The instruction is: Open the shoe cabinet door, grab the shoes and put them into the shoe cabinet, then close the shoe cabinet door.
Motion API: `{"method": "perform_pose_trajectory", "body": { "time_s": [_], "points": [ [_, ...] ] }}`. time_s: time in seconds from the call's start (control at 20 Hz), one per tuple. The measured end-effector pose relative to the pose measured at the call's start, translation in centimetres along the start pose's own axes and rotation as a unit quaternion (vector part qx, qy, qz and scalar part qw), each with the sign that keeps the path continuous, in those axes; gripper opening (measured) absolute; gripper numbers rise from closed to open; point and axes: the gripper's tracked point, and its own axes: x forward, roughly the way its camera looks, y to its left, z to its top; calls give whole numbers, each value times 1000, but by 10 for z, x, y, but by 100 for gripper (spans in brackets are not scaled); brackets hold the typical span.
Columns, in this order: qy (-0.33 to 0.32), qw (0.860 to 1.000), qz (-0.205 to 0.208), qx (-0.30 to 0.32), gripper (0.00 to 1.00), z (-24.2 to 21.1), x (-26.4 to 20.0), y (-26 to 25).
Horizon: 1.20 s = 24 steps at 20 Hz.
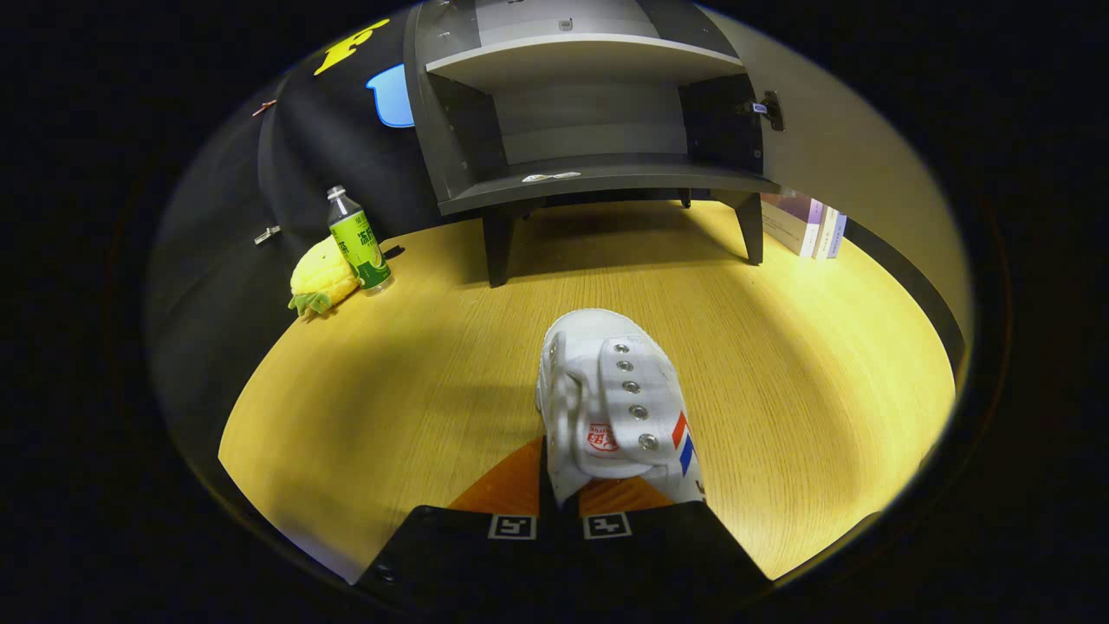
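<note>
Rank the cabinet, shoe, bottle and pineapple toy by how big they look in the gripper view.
1. shoe cabinet, door open
2. white shoe, pinched by the gripper, magnified by nearness
3. Green bottle and pineapple toy: too alike.

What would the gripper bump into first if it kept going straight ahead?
Probably the shoe cabinet. The gripper has its fingers shut on the white shoe, pointing across bare table at the open cabinet. The shoe's toe would likely arrive first, though height is hard to judge.

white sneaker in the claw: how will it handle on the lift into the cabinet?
The white sneaker looks like soft canvas, pinched at its collar by the claw, so the upper probably flexes. Its toe juts well ahead of the fingers and may sag or swing. Likely light for its size.
</note>
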Motion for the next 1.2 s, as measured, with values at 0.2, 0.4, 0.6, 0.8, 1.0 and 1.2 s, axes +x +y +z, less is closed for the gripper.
{"method": "perform_pose_trajectory", "body": {
  "time_s": [0.2, 0.4, 0.6, 0.8, 1.0, 1.2],
  "points": [
    [10, 1000, 3, -6, 5, 5, -7, 0],
    [-3, 1000, 14, -4, 5, 49, -46, -9],
    [-43, 997, 50, -25, 5, 112, -102, -8],
    [-105, 989, 88, -56, 5, 185, -171, -8],
    [-142, 983, 106, -56, 5, 238, -219, -16],
    [-184, 976, 110, -49, 5, 297, -241, -15]
  ]
}}
